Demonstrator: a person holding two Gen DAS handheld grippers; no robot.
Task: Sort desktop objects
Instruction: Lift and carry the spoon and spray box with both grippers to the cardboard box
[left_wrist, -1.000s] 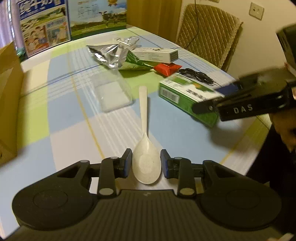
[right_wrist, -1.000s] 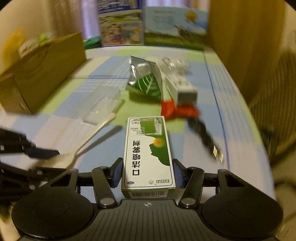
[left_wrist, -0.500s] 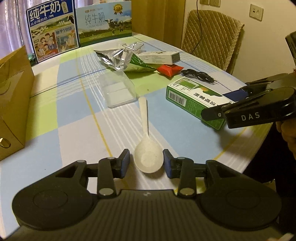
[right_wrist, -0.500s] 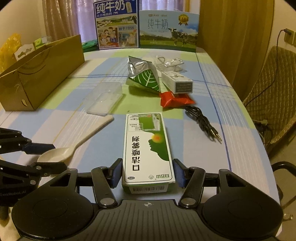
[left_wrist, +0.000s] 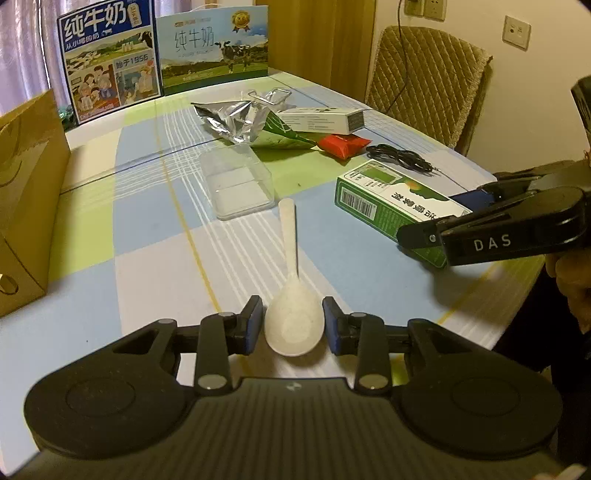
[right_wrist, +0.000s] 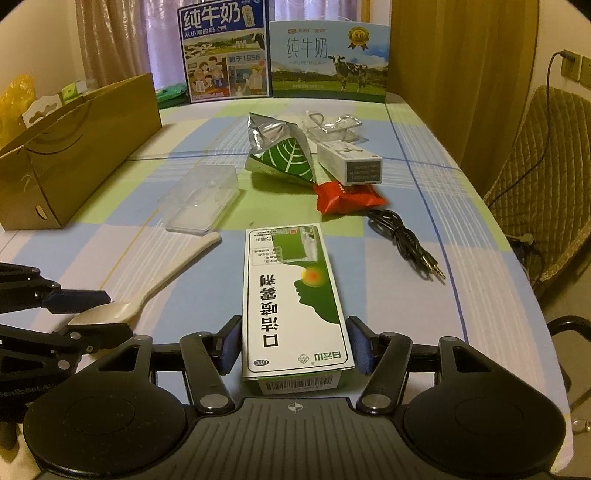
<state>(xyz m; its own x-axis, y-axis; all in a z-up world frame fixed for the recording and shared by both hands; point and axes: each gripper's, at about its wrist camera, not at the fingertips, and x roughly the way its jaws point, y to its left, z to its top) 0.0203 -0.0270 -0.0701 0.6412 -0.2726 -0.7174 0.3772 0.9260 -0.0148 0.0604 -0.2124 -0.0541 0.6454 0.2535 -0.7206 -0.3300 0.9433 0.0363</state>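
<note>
A white plastic spoon (left_wrist: 290, 236) lies lengthwise on the checked tablecloth, handle pointing away. Its bowl sits between the pads of my left gripper (left_wrist: 293, 314), which is shut on it. From the right wrist view the spoon (right_wrist: 147, 295) and the left gripper (right_wrist: 85, 312) show at the lower left. A green and white medicine box (right_wrist: 295, 295) lies flat, its near end clamped in my right gripper (right_wrist: 295, 343). In the left wrist view that box (left_wrist: 388, 199) and the right gripper (left_wrist: 439, 218) are at the right, with a hand behind.
A clear plastic case (right_wrist: 201, 195) lies beyond the spoon. Farther back lie a foil snack bag (right_wrist: 284, 151), a white carton (right_wrist: 351, 162), a red packet (right_wrist: 347, 197) and a black cable (right_wrist: 402, 240). A brown paper bag (right_wrist: 74, 147) stands left. A quilted chair (right_wrist: 535, 166) is right.
A second ago both views were blurred with motion. The spoon's handle tip has drawn back from beside the clear case to just in front of it. Both grippers now hold still.
</note>
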